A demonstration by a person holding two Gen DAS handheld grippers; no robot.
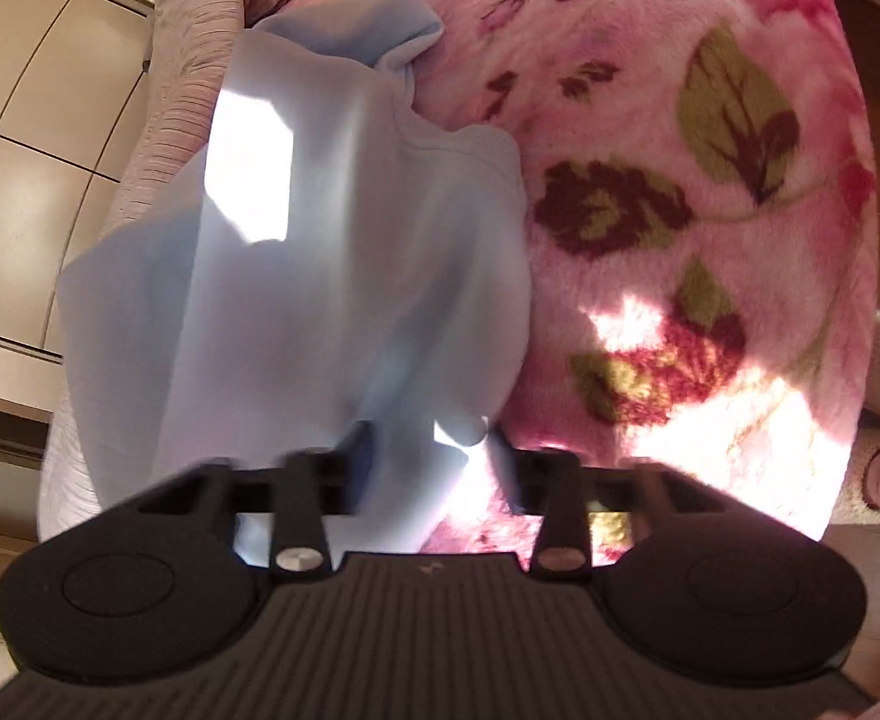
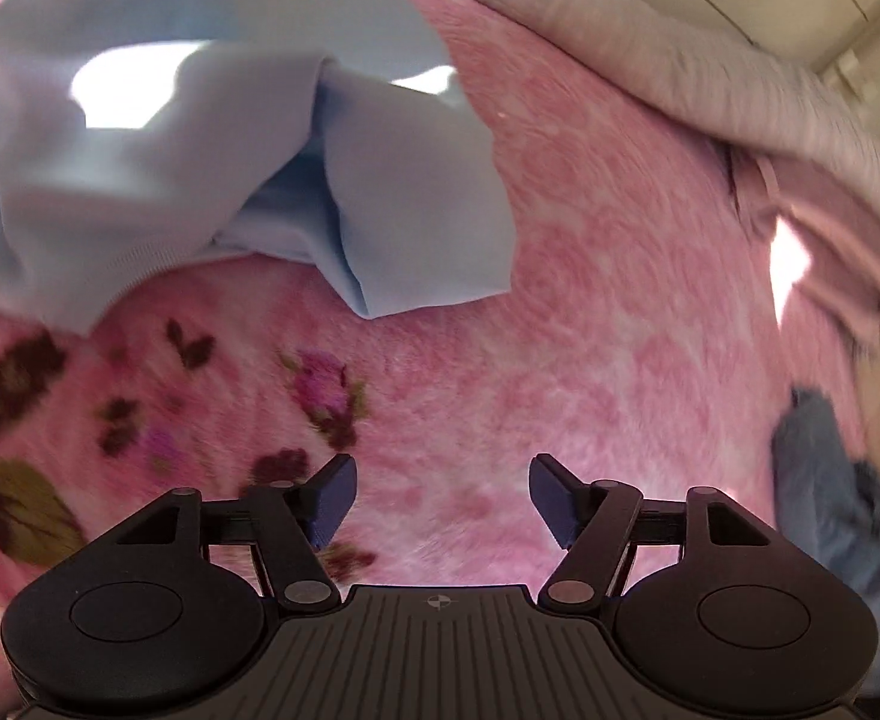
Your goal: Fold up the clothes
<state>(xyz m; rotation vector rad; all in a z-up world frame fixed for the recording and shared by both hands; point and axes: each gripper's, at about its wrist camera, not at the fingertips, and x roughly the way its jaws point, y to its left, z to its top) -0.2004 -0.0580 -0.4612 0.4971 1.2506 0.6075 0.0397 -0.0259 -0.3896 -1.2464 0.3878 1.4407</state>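
Left gripper (image 1: 431, 456): fingers (image 1: 359, 450) spread partway, narrower than the right pair; picture blurred here.
Left, contents: a fold of the garment (image 1: 320, 240) runs down between the fingers. It lies against the 9 o'clock finger. A bright strip of blanket (image 1: 649, 120) shows between the cloth and the 3 o'clock finger. No pinch visible.
Right gripper (image 2: 442, 480): fingers (image 2: 338, 486) spread wide, nothing between them, touching nothing; only blanket (image 2: 589, 300) shows in the gap.
Garment, left view: light blue, rumpled, stretching from the fingers toward 11 o'clock. It lies on the 9 o'clock side of the floral blanket, with a sun patch on it.
Garment, right view (image 2: 170, 168): bunched at 10 to 12 o'clock, well apart from the fingers. One folded flap points toward 6 o'clock, resting on the blanket.
Blanket: pink plush; dark flowers and green leaves at 3 o'clock in the left view and 8 o'clock in the right view.
Quilt (image 2: 649, 48): pale, ribbed, beyond the blanket at 1 o'clock in the right view.
Grey-blue cloth (image 2: 829, 480): crumpled at 3 to 4 o'clock in the right view, at the blanket's edge; kind cannot be told.
Wardrobe (image 1: 32, 90): cream doors at 9 to 10 o'clock in the left view.
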